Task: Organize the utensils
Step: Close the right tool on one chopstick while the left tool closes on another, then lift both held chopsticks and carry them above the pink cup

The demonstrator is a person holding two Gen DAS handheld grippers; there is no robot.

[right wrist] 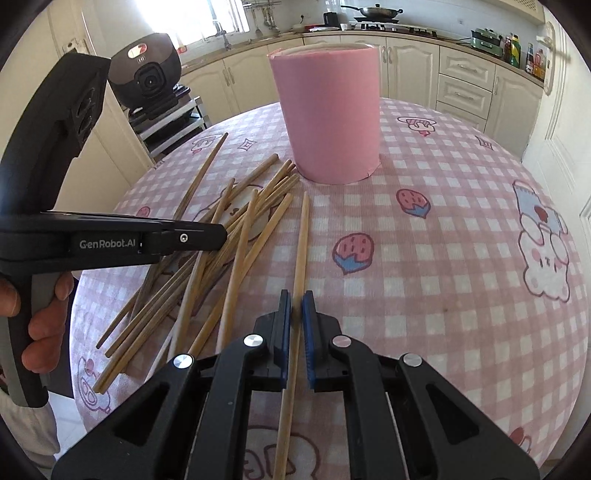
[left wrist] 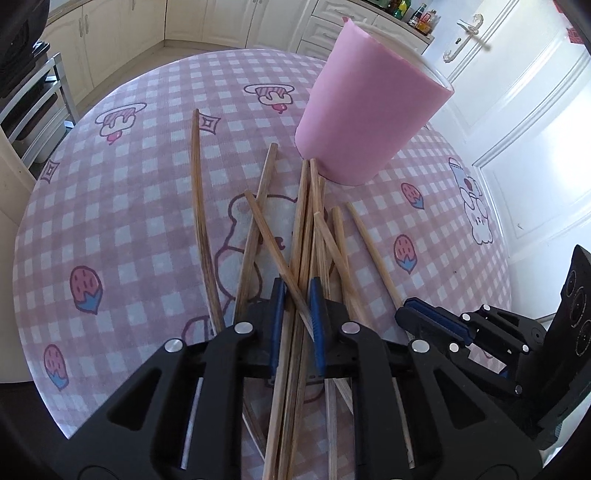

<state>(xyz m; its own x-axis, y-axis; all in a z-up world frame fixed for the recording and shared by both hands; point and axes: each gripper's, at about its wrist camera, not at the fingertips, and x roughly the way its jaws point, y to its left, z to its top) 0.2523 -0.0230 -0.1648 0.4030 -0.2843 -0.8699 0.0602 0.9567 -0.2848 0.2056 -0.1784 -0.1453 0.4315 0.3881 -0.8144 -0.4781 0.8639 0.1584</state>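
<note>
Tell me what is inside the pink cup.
That cannot be seen. The pink cup stands upright on the checked tablecloth, and both views catch only its outer wall and rim edge. No chopstick pokes above the rim; the chopsticks lie on the cloth beside it.

We are in a kitchen lit by bright daylight from a window (right wrist: 221, 14) above the sink counter. Cream cabinets (right wrist: 410, 62) with panelled doors and drawers run along the far wall under a pale counter. On it we see a stove with a wok (right wrist: 376, 13), a dark kettle (right wrist: 330, 17) and a cluster of bottles (right wrist: 532, 57) near the corner. Utensils hang on a rail (right wrist: 264, 16) beside the window. A white panelled door (left wrist: 517, 92) with a lever handle stands to one side. A metal rack (right wrist: 173, 122) carries a dark round appliance (right wrist: 146, 70). The round worktop wears a pink checked cloth (right wrist: 443, 221) printed with strawberries and cartoon animals.
</note>
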